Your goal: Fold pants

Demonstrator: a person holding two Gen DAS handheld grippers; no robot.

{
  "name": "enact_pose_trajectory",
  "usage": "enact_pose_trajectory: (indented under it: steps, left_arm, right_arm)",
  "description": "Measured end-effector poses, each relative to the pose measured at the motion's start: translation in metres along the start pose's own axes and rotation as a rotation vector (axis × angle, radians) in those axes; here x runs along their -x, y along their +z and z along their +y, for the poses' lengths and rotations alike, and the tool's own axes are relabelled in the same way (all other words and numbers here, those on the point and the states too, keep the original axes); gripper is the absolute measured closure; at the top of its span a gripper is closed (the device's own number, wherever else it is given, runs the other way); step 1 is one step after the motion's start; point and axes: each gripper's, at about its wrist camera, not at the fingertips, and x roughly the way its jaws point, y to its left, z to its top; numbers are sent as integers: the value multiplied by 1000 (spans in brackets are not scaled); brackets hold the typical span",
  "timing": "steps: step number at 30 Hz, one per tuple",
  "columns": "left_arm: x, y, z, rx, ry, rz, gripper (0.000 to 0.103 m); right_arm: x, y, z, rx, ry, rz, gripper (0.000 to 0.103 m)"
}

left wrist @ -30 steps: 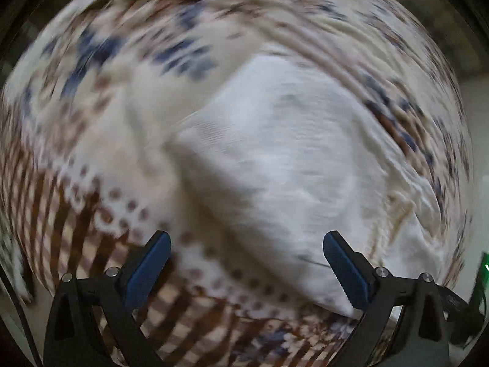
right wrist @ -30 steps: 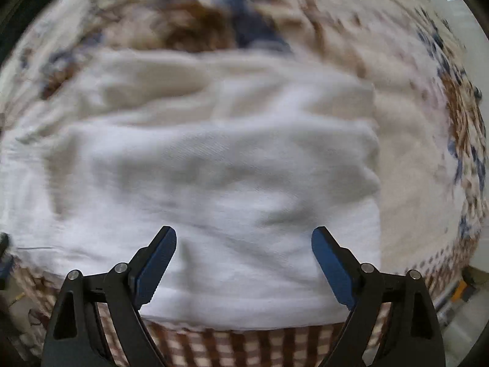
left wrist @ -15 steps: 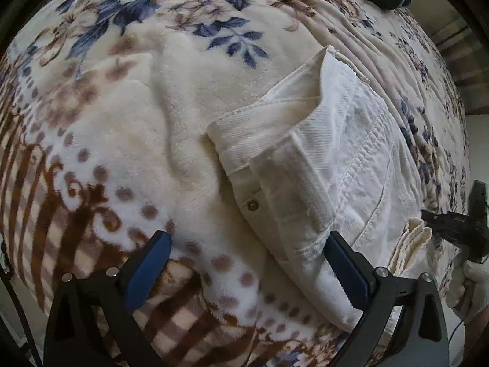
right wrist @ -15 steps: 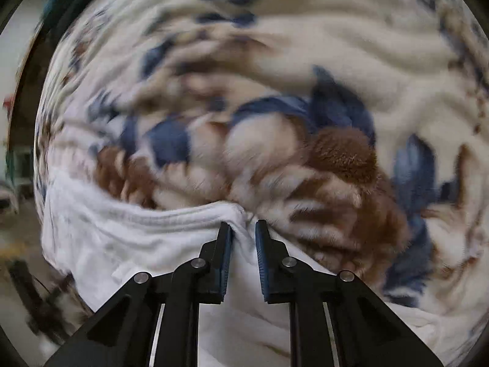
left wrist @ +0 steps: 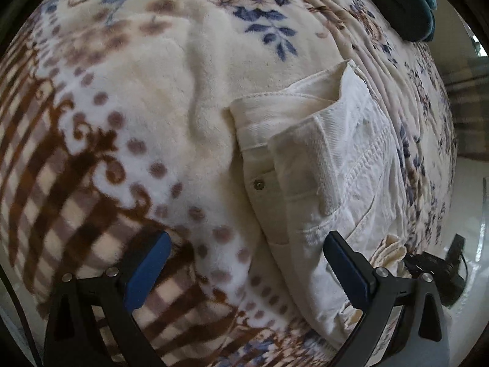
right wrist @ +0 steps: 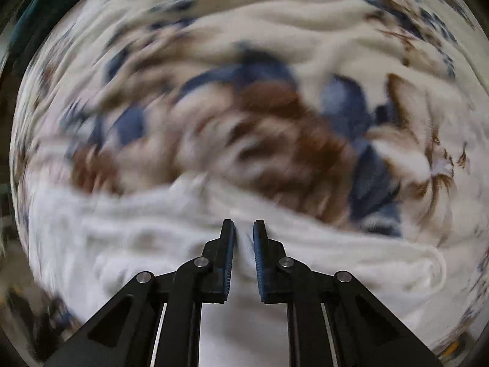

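The white pants (left wrist: 330, 165) lie folded in a thick stack on the patterned blanket (left wrist: 122, 122), waistband and rivet button toward the left. My left gripper (left wrist: 244, 260) is open and empty, hovering over the stack's near left edge. In the blurred right wrist view my right gripper (right wrist: 244, 229) is shut on a fold of the white pants (right wrist: 152, 244) at their far edge. The right gripper also shows in the left wrist view (left wrist: 434, 269) at the stack's lower right corner.
A dark teal cloth (left wrist: 409, 6) lies at the blanket's far right. The blanket's edge and a pale floor (left wrist: 470, 189) are to the right. The flowered blanket (right wrist: 275, 107) fills the area beyond the pants.
My right gripper went from wide open over the pants to shut on their edge. My left gripper stayed open and drew back slightly, so more of the blanket shows.
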Motion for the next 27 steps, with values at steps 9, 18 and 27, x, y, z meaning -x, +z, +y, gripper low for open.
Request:
enact_pose_trajectory:
  steps: [9, 18, 27]
  left_arm:
    - [-26, 29, 2, 191, -241, -17, 1]
    - [-32, 53, 5, 263, -297, -63, 2]
    - [-38, 50, -8, 38, -265, -87, 3]
  right_arm:
    - [64, -31, 11, 35, 92, -34, 15]
    - [44, -123, -27, -79, 138, 54, 15]
    - [12, -144, -31, -119, 160, 97, 15]
